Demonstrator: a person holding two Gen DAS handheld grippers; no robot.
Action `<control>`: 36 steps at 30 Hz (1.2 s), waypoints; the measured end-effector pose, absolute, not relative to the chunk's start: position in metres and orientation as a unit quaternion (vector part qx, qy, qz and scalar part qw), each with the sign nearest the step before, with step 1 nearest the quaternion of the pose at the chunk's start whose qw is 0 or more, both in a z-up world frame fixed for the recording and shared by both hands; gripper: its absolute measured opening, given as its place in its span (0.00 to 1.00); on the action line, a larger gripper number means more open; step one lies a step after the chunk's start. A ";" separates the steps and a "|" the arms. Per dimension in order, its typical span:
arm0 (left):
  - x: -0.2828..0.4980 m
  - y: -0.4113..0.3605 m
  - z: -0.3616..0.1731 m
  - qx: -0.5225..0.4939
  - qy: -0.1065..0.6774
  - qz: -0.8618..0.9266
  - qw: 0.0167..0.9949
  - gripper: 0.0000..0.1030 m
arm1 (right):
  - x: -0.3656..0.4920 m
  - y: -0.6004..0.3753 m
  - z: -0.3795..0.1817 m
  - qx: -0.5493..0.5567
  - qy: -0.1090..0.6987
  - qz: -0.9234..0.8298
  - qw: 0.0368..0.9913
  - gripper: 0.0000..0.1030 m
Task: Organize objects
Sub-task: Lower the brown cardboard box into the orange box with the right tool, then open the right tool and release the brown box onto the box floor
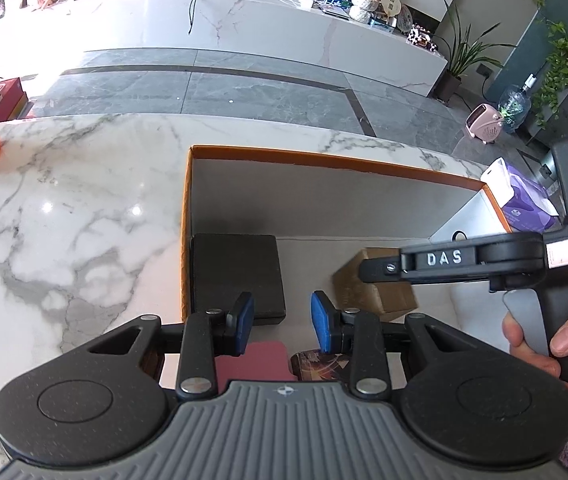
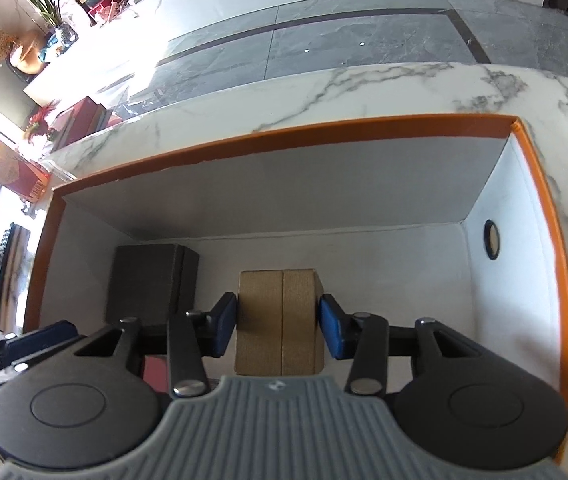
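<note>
While the left gripper [image 1: 282,322] hangs spread and empty, the right gripper [image 2: 278,326] pinches the carton [image 2: 279,322] inside the box [image 2: 284,130].

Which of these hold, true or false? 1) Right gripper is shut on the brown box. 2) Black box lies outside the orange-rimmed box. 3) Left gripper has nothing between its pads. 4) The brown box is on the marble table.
1) True: the right gripper pads press both sides of the brown box.
2) False: the black box lies inside the orange-rimmed box, by its left wall.
3) True: the left gripper is open, gap empty.
4) False: it is inside the orange-rimmed box, not on the marble table.
</note>
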State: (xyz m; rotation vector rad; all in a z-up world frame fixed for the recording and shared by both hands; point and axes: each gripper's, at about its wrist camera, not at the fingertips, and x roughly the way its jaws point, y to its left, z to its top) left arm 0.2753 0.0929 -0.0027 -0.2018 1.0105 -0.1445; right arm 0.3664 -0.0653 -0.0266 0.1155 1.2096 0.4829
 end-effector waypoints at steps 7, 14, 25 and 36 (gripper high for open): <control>0.276 0.085 -0.011 -0.096 0.493 -0.088 0.860 0.21 | 0.369 -0.057 -0.039 0.132 0.588 0.266 0.752 0.46; 0.279 0.075 -0.017 -0.092 0.499 -0.100 0.856 0.19 | 0.368 -0.067 -0.029 0.093 0.578 0.240 0.774 0.46; 0.282 0.063 -0.024 -0.100 0.508 -0.124 0.846 0.19 | 0.375 -0.091 -0.040 0.130 0.595 0.239 0.756 0.49; 0.283 0.064 -0.031 -0.099 0.512 -0.116 0.845 0.11 | 0.363 -0.075 -0.025 0.123 0.577 0.271 0.761 0.50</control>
